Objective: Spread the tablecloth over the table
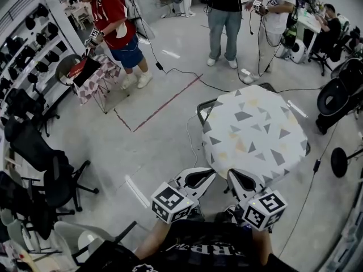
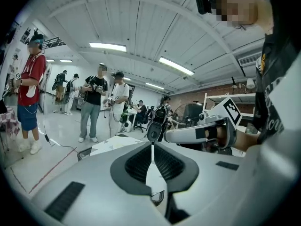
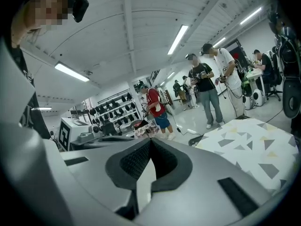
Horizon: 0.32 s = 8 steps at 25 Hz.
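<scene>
Head view: a person stands at the near side of a small table (image 1: 203,104), a gripper in each hand, with the triangle-patterned tablecloth (image 1: 252,132) already lying across its top and hanging over the edges that can be seen. The left gripper (image 1: 201,177) and the right gripper (image 1: 241,180) point forward side by side, their tips just short of the cloth's near hem.

The left gripper view shows its jaws (image 2: 152,145) pressed together at the tips, with no cloth between the pads. The tablecloth (image 2: 113,145) lies ahead and a little to the left of them, and the other gripper (image 2: 207,133) hangs close on the right. The right gripper view shows its jaws (image 3: 150,139) likewise closed on nothing, while the tablecloth (image 3: 244,142) spreads out low on the right, beside the jaws and not in their line.

The cloth lies straight ahead of both hands, its covered top running away from the person and slightly to the right. The right gripper looks the nearer to the hem, and the left sits off the table's near-left corner. The spreading appears largely done. Any final tug or smoothing would probably start at that near hem, and the jaws would have to open first.
</scene>
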### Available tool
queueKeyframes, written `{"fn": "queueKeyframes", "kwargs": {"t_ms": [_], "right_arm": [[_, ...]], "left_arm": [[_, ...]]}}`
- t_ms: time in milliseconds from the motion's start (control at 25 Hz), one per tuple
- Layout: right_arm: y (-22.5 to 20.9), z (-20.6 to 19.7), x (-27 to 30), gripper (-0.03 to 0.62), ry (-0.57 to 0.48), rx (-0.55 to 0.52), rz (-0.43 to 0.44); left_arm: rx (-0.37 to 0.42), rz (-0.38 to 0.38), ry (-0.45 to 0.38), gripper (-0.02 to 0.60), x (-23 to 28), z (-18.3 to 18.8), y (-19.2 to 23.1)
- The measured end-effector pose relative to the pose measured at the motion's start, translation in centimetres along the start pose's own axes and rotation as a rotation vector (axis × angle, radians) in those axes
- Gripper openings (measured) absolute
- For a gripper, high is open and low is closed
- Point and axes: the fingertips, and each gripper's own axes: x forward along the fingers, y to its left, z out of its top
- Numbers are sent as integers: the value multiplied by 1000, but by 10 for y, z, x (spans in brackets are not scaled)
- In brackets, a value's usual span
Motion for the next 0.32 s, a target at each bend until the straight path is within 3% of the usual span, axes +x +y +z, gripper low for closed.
{"fn": "queueKeyframes", "kwargs": {"t_ms": [320], "right_arm": [[-12,-4,7,14,19,4,-10]], "left_arm": [[-20,-26,32,21,11,-6,4]]}}
